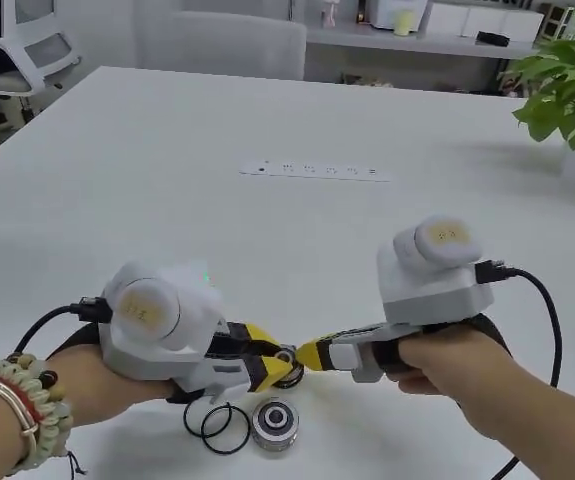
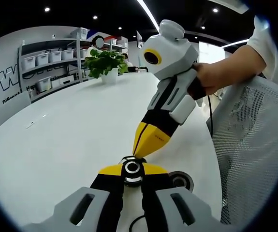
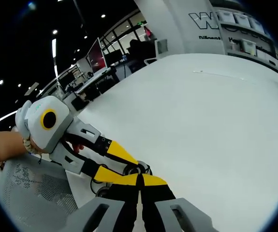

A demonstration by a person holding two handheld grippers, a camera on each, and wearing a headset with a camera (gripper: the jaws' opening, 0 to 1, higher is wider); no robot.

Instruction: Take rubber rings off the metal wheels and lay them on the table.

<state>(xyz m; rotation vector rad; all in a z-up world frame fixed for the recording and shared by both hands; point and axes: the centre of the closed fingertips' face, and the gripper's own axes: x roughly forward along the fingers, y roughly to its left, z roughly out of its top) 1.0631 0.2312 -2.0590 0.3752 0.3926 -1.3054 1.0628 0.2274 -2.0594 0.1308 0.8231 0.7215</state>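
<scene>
My left gripper (image 1: 265, 368) is clamped on a metal wheel (image 2: 132, 170), one yellow jaw on each side, low in the middle of the head view and lifted off the white table (image 1: 267, 230). My right gripper (image 3: 139, 180) has its jaws pressed together, their tips touching that wheel's rim; I cannot tell whether they pinch a ring. Below, at the bottom centre, two loose rubber rings (image 1: 217, 420) lie overlapping just left of a second wheel (image 1: 274, 422).

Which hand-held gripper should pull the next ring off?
Right. The left hand-held gripper is clamped on the small silver metal wheel; the right hand-held gripper, tips closed, sits at its rim.
</scene>
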